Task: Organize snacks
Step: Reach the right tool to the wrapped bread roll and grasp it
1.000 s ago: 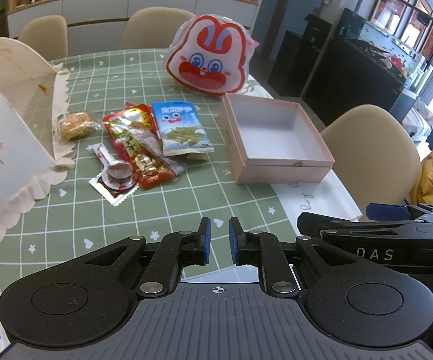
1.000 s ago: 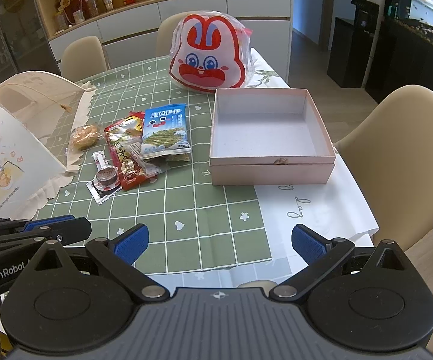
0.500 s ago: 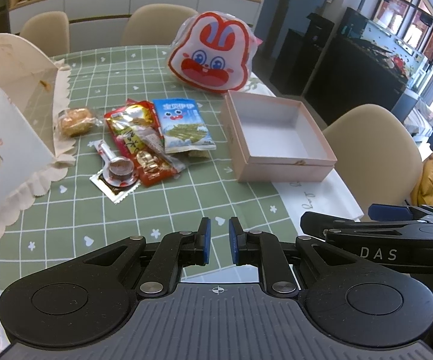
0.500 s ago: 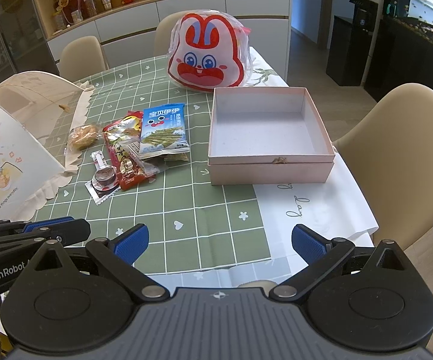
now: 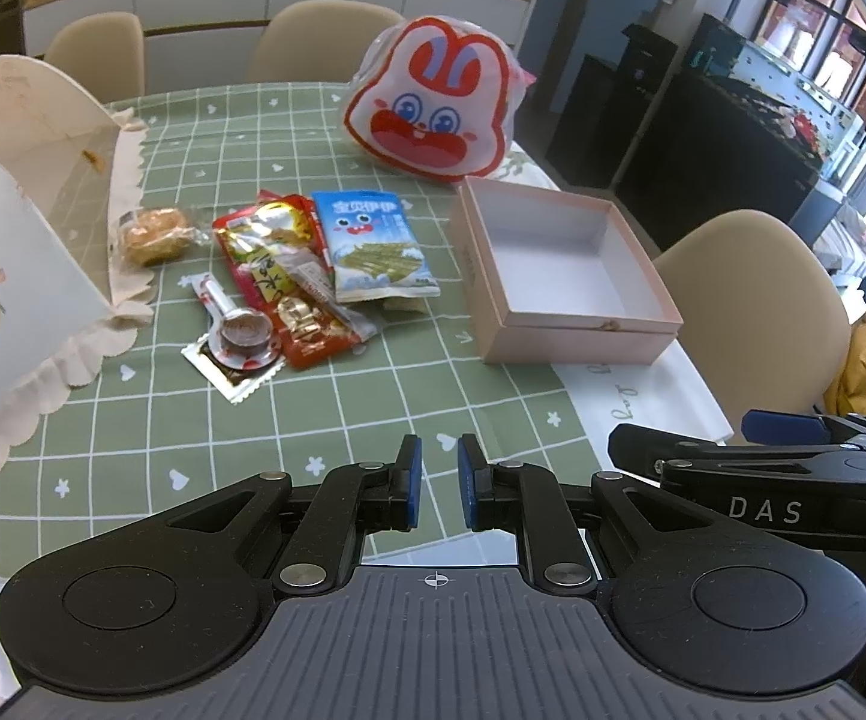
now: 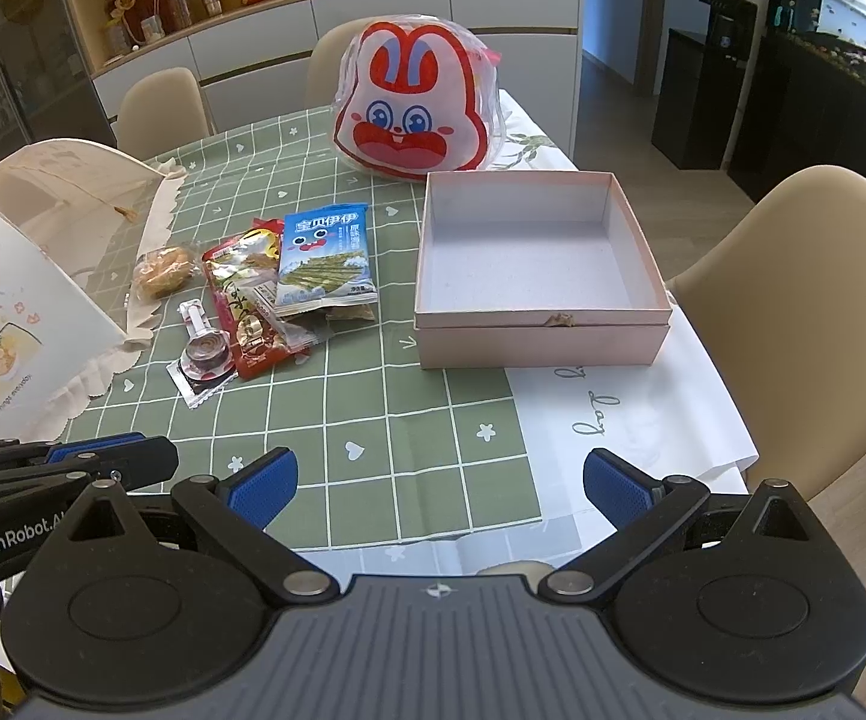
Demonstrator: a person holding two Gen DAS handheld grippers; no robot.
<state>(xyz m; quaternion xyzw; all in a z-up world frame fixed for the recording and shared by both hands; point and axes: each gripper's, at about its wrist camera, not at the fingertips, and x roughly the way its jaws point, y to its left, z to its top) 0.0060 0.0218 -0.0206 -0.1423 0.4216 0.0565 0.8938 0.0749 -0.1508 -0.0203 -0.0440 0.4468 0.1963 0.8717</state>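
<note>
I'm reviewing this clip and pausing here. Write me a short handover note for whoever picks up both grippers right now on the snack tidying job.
Left gripper: shut, holding nothing, above the near table edge.
Right gripper: open wide, empty, also at the near edge.
Pink box: open and empty, on the right side of the table.
Snacks lie in a loose pile left of the box: blue packet on top of the red packet, wrapped pastry further left, spoon-shaped sweet nearest.
Rabbit bag stands behind the box.
Done: nothing boxed yet.
Left: every snack, presumably into the box.
</note>
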